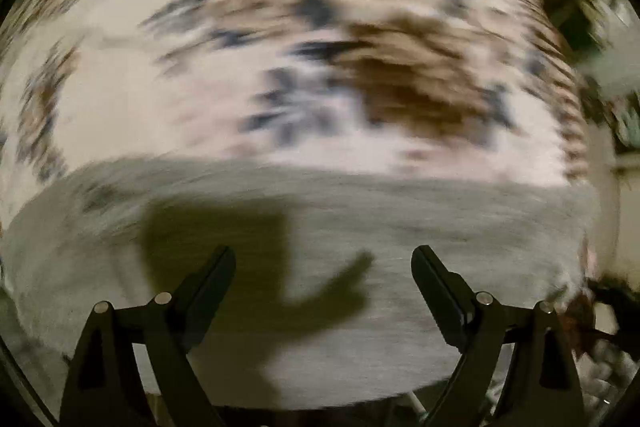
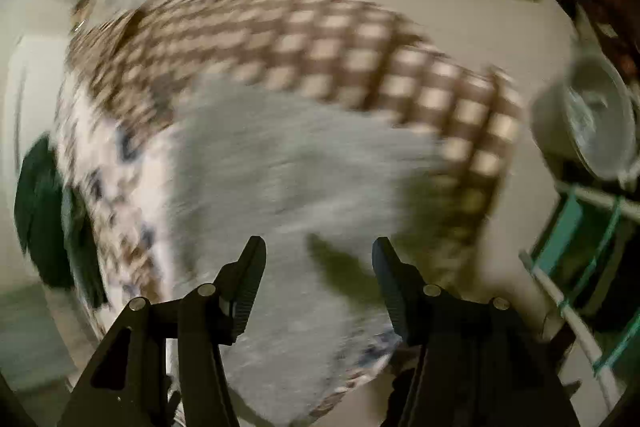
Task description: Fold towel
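Plainly, the grey towel (image 2: 280, 179) lies spread on a patterned cloth (image 1: 320, 67) over the table, beneath both grippers. The left gripper (image 1: 323, 259) has its fingers spread wide, empty; the right gripper (image 2: 319, 251) is partly spread, also empty. Soft, light and limp, it should handle best pinched at an edge or corner.

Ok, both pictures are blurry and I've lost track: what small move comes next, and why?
Probably lower the left tool onto the grey towel near its edge and pinch it. Both tools are open with nothing between them; the right tool also hangs above the towel.
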